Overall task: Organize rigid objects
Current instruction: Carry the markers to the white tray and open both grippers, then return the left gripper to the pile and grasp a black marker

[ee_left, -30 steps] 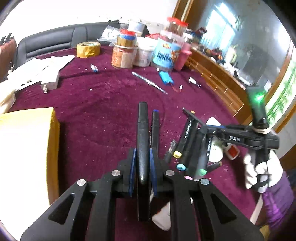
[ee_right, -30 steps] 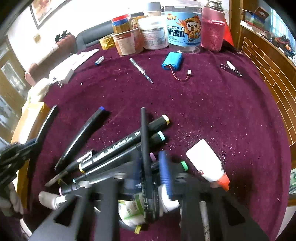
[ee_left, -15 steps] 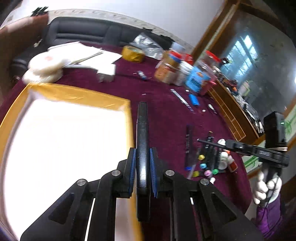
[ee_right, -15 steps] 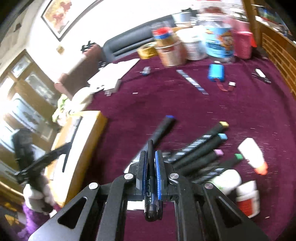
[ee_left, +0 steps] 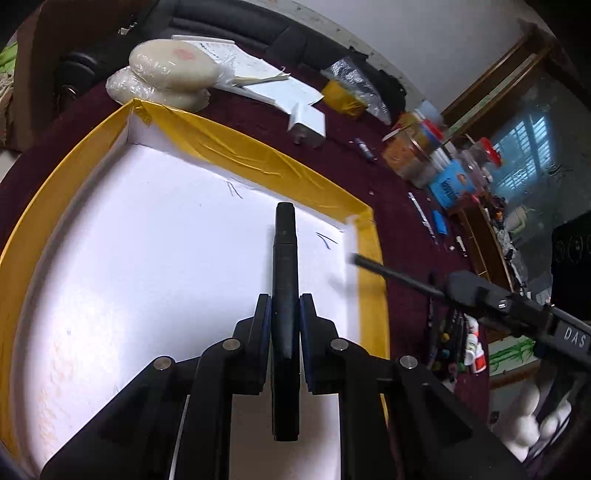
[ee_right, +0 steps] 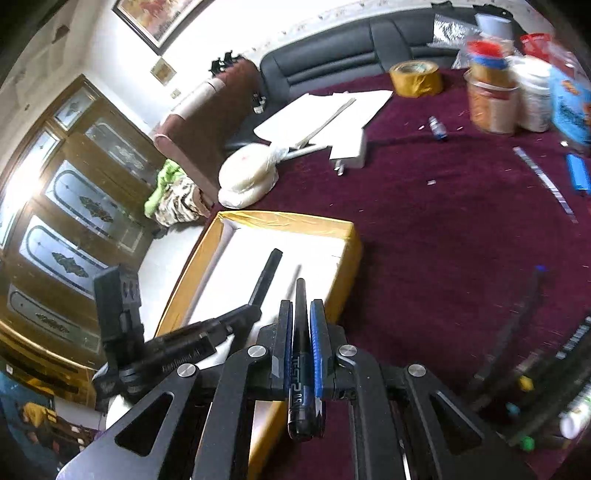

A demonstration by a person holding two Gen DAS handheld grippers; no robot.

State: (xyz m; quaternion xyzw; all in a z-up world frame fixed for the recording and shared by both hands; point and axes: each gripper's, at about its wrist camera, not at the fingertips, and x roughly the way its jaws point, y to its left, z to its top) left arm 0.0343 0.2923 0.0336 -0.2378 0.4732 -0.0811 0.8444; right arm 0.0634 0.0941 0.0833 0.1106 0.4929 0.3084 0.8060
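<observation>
Over the yellow-rimmed tray (ee_left: 221, 147), my left gripper (ee_left: 284, 314) pinches a thick black marker (ee_left: 285, 258). My right gripper (ee_right: 301, 332) clamps a slim black pen (ee_right: 300, 314) by the tray's edge.

A lived-in home room: black sofa (ee_right: 354, 55), framed picture (ee_right: 155, 20), glass-panelled wooden cabinet (ee_right: 70, 206), cluttered maroon-clothed table (ee_right: 443, 229).

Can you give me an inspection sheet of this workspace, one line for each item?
Surface: maroon cloth table.
Job's things: black marker and black pen, both over the yellow-rimmed tray; more markers lie on the cloth.
Clutter: tape roll, jars, white papers.
Grippers: left gripper shut on marker; right gripper shut on pen.
Cables: nothing seen.
Surroundings: black sofa, wooden cabinet.
</observation>
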